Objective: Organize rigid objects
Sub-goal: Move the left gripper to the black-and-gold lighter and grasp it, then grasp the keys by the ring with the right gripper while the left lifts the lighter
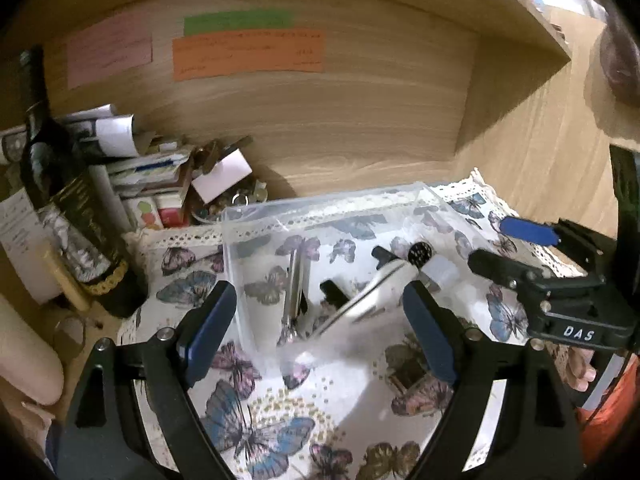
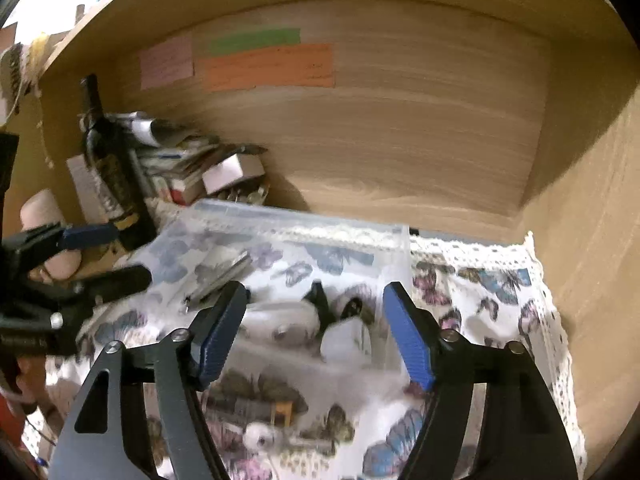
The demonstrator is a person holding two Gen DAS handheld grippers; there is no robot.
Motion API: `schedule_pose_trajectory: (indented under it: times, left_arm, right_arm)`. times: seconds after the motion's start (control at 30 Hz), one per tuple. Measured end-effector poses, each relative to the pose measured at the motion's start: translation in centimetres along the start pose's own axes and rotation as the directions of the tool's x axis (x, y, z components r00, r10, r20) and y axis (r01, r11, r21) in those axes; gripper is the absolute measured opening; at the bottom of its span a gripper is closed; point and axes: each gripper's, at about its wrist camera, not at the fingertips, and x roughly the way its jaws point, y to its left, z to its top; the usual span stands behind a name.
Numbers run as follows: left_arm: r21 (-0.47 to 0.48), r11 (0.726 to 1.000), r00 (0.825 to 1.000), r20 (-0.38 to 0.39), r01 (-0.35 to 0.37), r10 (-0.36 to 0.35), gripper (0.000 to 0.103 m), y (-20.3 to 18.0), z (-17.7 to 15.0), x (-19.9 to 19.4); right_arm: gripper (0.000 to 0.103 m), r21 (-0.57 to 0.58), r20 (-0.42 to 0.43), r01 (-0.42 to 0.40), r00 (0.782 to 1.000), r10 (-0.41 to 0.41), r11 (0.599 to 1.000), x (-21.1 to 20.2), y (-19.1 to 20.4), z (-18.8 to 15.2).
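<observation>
A clear plastic box stands on the butterfly cloth inside a wooden alcove. In it lie a metal tool, a white and black device and a small pale cylinder. My left gripper is open and empty at the box's near side. My right gripper is open and empty, just short of the white device. The right gripper also shows at the right of the left wrist view; the left one shows at the left of the right wrist view.
A dark bottle and a pile of papers and small boxes fill the back left corner. Coloured notes stick to the back wall. Wooden walls close the back and right. A small white object lies on the cloth.
</observation>
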Motion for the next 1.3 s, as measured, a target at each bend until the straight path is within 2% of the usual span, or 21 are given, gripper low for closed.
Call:
schedule_pose_trajectory:
  times: [0.2,0.27,0.3,0.37,0.47,0.6,0.73,0.8,0.83,0.87,1.0,1.03,1.07,1.1,1.3]
  left_arm:
    - [0.009,1.000,0.999,-0.034,0.029,-0.029,0.084,-0.4,-2.8,-0.6]
    - [0.018,0.999,0.998,-0.048,0.035,-0.034,0.072,-0.6,-3.6,-0.6]
    - [0.025,0.999,0.997,-0.060,0.039,-0.037,0.069,-0.7,-4.0,-0.5]
    - [0.035,0.998,0.995,-0.088,0.059,-0.056,0.059,-1.0,-4.8,-0.1]
    - [0.056,0.995,0.990,-0.123,0.079,-0.072,0.048,-1.7,-5.7,0.5]
    - [0.055,0.994,0.985,-0.150,0.096,-0.087,0.048,-2.0,-6.2,1.4]
    - [0.062,0.991,0.977,-0.182,0.122,-0.109,0.048,-2.4,-6.3,2.4]
    - [0.072,0.988,0.973,-0.198,0.137,-0.120,0.048,-2.9,-6.1,2.9]
    - [0.082,0.987,0.972,-0.203,0.140,-0.122,0.048,-3.3,-6.0,3.1]
    - [0.092,0.985,0.971,-0.207,0.144,-0.123,0.048,-3.6,-5.9,3.3]
    - [0.135,0.976,0.963,-0.234,0.169,-0.134,0.048,-5.1,-5.4,4.5]
    - [0.143,0.974,0.960,-0.246,0.175,-0.136,0.048,-5.5,-5.3,4.9]
    - [0.150,0.971,0.955,-0.260,0.187,-0.144,0.048,-5.9,-5.1,5.4]
    - [0.158,0.967,0.950,-0.273,0.198,-0.150,0.048,-6.4,-5.1,5.8]
    - [0.215,0.955,0.938,-0.323,0.202,-0.126,0.048,-8.3,-4.8,8.5]
  right_arm:
    - [0.072,0.033,-0.097,-0.043,0.994,0.046,0.999,0.4,0.4,-3.7]
    - [0.078,0.037,-0.140,-0.049,0.989,0.053,0.998,1.1,0.9,-5.0]
    - [0.080,0.032,-0.162,-0.050,0.985,0.054,0.998,1.4,1.1,-5.6]
    - [0.080,0.019,-0.195,-0.043,0.980,0.046,0.999,2.0,1.5,-6.6]
    - [0.082,0.011,-0.259,-0.035,0.965,0.036,0.999,3.2,1.5,-7.6]
    - [0.082,-0.006,-0.328,-0.030,0.944,0.026,1.000,4.4,1.4,-8.3]
    - [0.085,-0.042,-0.326,-0.040,0.945,0.025,0.998,4.8,1.3,-8.1]
    - [0.080,-0.032,-0.325,-0.048,0.945,0.035,0.998,5.1,1.1,-8.0]
    - [0.068,-0.032,-0.318,-0.047,0.947,0.035,0.998,5.0,1.1,-7.9]
    - [0.062,-0.036,-0.312,-0.042,0.950,0.029,0.998,4.8,1.1,-7.9]
    - [0.058,-0.018,-0.294,-0.035,0.956,0.028,0.999,4.0,0.7,-8.5]
    - [0.049,-0.014,-0.285,-0.031,0.958,0.026,0.999,3.5,0.5,-8.7]
    - [0.030,-0.010,-0.283,-0.034,0.959,0.030,0.999,3.2,0.4,-8.8]
    - [0.025,-0.005,-0.281,-0.018,0.960,0.016,1.000,2.8,0.1,-8.9]
    - [0.025,0.061,-0.263,-0.017,0.964,0.032,0.998,1.3,-2.4,-9.9]
